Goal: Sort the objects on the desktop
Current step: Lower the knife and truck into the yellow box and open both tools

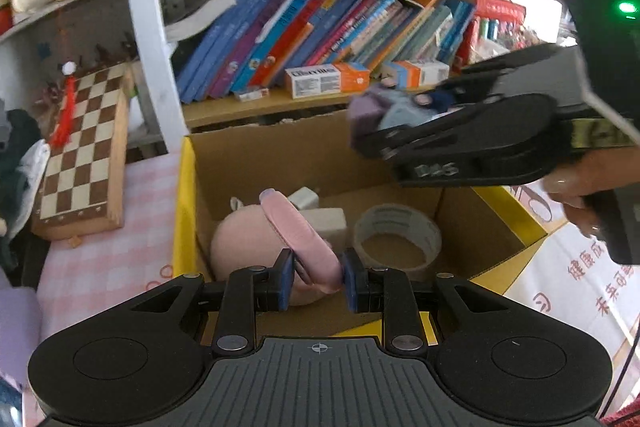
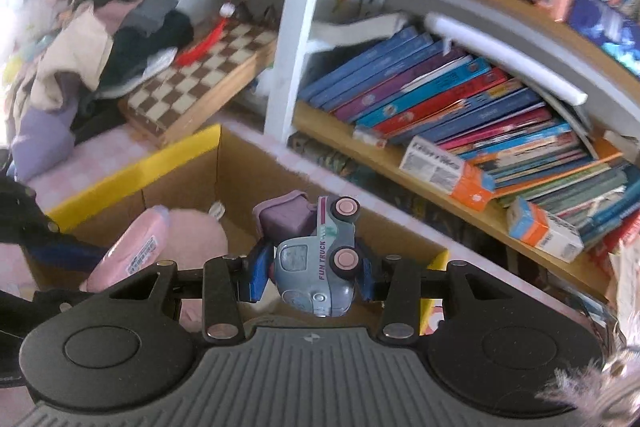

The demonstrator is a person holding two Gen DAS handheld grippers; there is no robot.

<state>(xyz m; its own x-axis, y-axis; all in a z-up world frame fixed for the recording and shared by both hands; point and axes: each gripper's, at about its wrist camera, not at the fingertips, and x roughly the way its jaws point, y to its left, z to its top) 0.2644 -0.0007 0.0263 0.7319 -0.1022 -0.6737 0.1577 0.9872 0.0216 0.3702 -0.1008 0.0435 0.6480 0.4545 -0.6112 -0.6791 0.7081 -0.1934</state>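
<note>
- Right now the left gripper [image 1: 318,279] is holding a flat pink case [image 1: 298,233], its blue pads [image 1: 285,279] pressing on the case's near end, above the open cardboard box [image 1: 280,155].
- Inside the box, a round pink plush [image 1: 240,243] is lying at the left, a roll of clear tape [image 1: 398,235] is sitting at the right, and two white blocks [image 1: 320,215] are resting toward the back between them.
- The pink case is angling up and away over the plush, and whether it is touching the plush cannot be told.
- The right gripper [image 2: 312,269] is clamping a small grey-blue toy truck [image 2: 320,259] marked "FUN TRUCK", turned on its side so that its pink wheels [image 2: 346,207] are facing the camera.
- A purple block [image 2: 282,217] is sitting against the truck's far end.
- In the left wrist view the right gripper [image 1: 360,131] is hanging above the box's back right part with the truck [image 1: 404,107] in its jaws, and the person's hand [image 1: 584,183] is gripping its handle.
- A chessboard [image 1: 86,147] is leaning at the left of the box on the pink checked tablecloth [image 1: 120,239].
- Behind the box, a row of slanting books [image 1: 320,31] is filling the wooden shelf, with an orange-and-white carton [image 1: 326,79] lying in front of them.
</note>
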